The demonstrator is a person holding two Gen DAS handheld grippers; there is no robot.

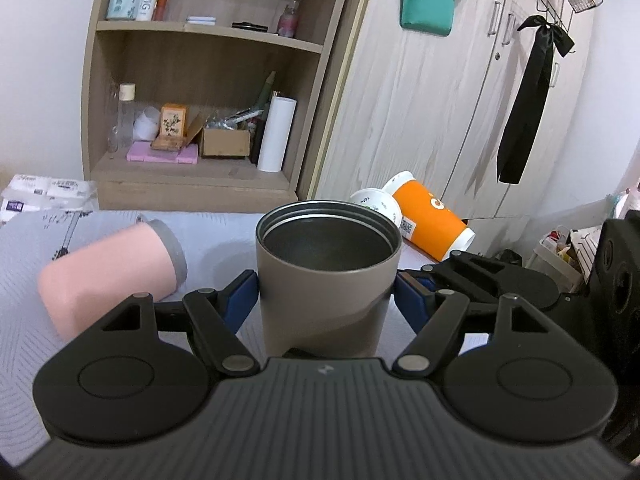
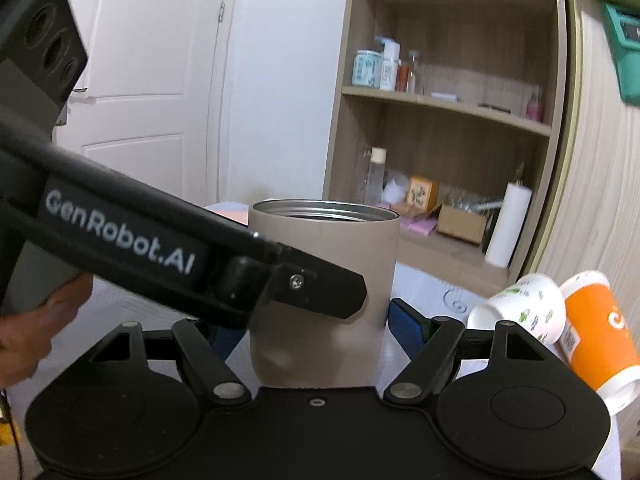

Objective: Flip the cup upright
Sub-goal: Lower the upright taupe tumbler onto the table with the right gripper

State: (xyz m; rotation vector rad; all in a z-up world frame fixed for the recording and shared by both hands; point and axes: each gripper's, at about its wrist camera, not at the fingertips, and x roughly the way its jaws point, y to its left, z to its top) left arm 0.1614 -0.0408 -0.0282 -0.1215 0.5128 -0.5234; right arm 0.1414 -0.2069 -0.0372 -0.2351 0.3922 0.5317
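The taupe metal cup (image 1: 328, 276) is standing upright on the pale patterned table (image 1: 24, 320), its open mouth facing up and its dark steel inside showing. The left claw (image 1: 326, 294) is reaching around the cup at mid-height, with its blue pads (image 1: 240, 300) sitting at the cup's two sides; the left pad appears to be touching the wall, while a thin sliver of gap is showing at the right one, so whether it is actually pinching cannot be told. In the right wrist view the same cup (image 2: 324, 280) is standing between the fingers of the right claw (image 2: 316, 328), whose blue pad (image 2: 406, 326) on the right is sitting just clear of the cup, so this claw is spread apart. The left claw's black arm is crossing in front of the cup from the left.

On the left of the table a pink cup (image 1: 108, 272) is lying on its side. At the far right, a white printed paper cup (image 1: 376, 204) and an orange paper cup (image 1: 428, 220) are lying tipped over, touching each other. A wooden shelf unit (image 1: 208, 80) is standing beyond the table's far edge.
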